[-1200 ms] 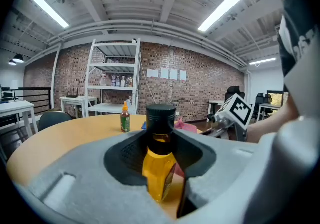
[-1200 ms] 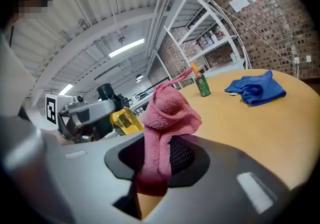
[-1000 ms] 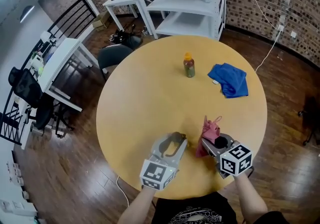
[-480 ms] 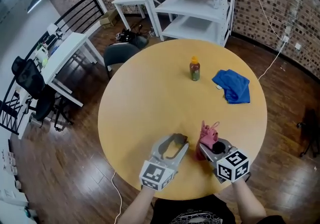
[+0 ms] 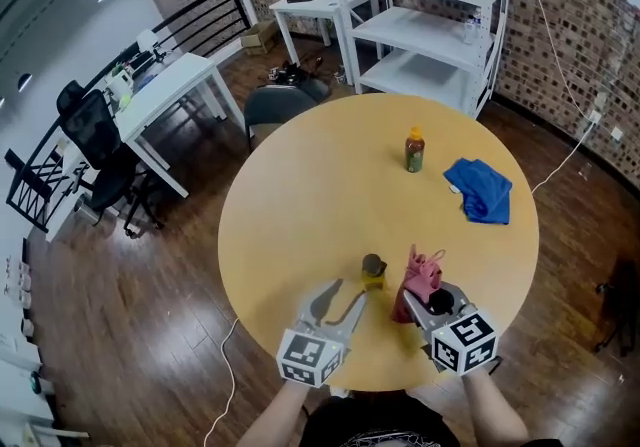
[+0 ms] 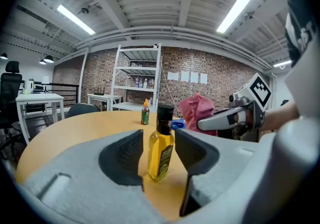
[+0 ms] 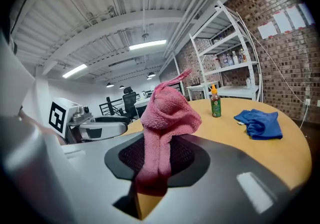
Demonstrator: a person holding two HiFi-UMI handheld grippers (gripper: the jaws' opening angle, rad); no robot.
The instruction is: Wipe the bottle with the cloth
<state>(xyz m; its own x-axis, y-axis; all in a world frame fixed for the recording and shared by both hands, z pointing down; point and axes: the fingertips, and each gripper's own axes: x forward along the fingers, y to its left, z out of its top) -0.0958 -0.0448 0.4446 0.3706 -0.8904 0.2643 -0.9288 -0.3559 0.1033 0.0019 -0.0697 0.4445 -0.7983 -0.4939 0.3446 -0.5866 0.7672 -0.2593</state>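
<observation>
Near the front edge of the table (image 5: 290, 185), the oil bottle (image 5: 373, 271) stands upright between the jaws of the left gripper (image 5: 345, 297), which have just spread and no longer touch it. Just right, the right gripper (image 5: 418, 295) pinches the pink cloth (image 5: 421, 272). Set free, the bottle looks either ready for wiping or already wiped.

The left hand-held gripper (image 5: 345, 297) is a pale grey moulded shell with two broad, curved jaws lined by dark, finely ribbed pads (image 6: 121, 155). At its back sits a cube (image 5: 310, 356) faced with black-and-white square markers. The right hand-held gripper (image 5: 420, 297) is of the same build but darker about the jaws, with a black round knob (image 5: 440, 303) on top and its own marker cube (image 5: 466, 341), and the person wears a black shirt (image 5: 385, 425) with white print on the chest.
</observation>
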